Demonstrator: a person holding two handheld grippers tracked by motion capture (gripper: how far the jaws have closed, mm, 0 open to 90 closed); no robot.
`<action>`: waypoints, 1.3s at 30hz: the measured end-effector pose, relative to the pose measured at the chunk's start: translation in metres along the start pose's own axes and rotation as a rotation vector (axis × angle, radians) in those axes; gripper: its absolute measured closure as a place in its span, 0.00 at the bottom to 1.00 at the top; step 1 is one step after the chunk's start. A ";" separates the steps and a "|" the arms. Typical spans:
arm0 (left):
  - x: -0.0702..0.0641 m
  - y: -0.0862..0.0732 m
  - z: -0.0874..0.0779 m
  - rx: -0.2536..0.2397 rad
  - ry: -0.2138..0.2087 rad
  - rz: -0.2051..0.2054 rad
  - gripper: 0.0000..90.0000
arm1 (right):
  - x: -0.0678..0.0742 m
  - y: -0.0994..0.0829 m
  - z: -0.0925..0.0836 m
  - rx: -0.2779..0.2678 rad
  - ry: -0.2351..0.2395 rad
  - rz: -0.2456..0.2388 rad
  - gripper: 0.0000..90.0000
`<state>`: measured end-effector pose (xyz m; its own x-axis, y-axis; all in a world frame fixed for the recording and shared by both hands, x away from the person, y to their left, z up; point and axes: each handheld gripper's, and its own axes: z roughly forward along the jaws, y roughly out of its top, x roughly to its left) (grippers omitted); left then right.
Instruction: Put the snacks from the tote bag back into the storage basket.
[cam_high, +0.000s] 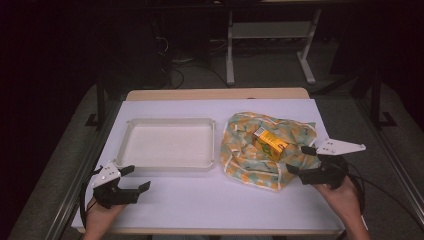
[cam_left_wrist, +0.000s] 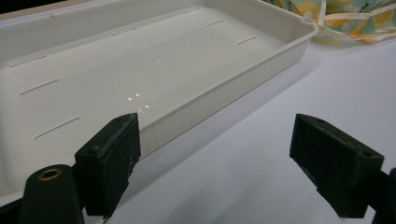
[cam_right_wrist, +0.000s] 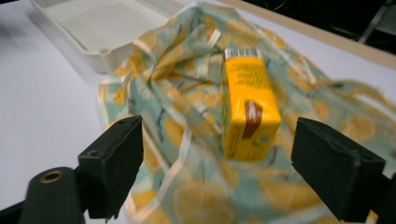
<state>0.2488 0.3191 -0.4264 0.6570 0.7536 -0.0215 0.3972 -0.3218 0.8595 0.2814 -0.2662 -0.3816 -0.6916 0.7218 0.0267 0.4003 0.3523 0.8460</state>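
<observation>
A yellow carton (cam_high: 270, 142) (cam_right_wrist: 247, 105) lies on its side on a crumpled cloth bag printed with lemons (cam_high: 252, 150) (cam_right_wrist: 187, 116), right of centre on the table. My right gripper (cam_high: 301, 160) (cam_right_wrist: 219, 172) hovers at the bag's right edge, jaws open, aimed at the carton with nothing between them. An empty white tray (cam_high: 125, 155) (cam_left_wrist: 261, 60) sits left of the bag. My left gripper (cam_high: 137, 179) (cam_left_wrist: 215, 163) stands open over the white table just in front of the tray's near left corner, holding nothing.
A white sheet (cam_high: 200, 200) covers the tabletop; bare room lies in front of the tray and bag. Dark floor, cables and white table legs (cam_high: 230, 50) lie beyond the far edge.
</observation>
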 end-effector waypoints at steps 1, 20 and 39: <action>0.000 0.000 0.000 -0.003 0.000 -0.007 0.18 | -0.001 0.005 0.002 0.006 -0.004 -0.002 0.19; 0.000 0.000 -0.001 -0.005 0.002 -0.010 0.18 | -0.030 0.030 0.051 0.075 -0.031 0.035 0.21; -0.001 0.001 0.002 -0.007 -0.001 -0.005 0.18 | -0.032 0.016 0.083 0.224 -0.034 0.037 0.43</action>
<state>0.2498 0.3170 -0.4261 0.6555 0.7548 -0.0261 0.3961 -0.3141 0.8628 0.3598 -0.2344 -0.4130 -0.6547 0.7551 0.0340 0.5508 0.4459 0.7055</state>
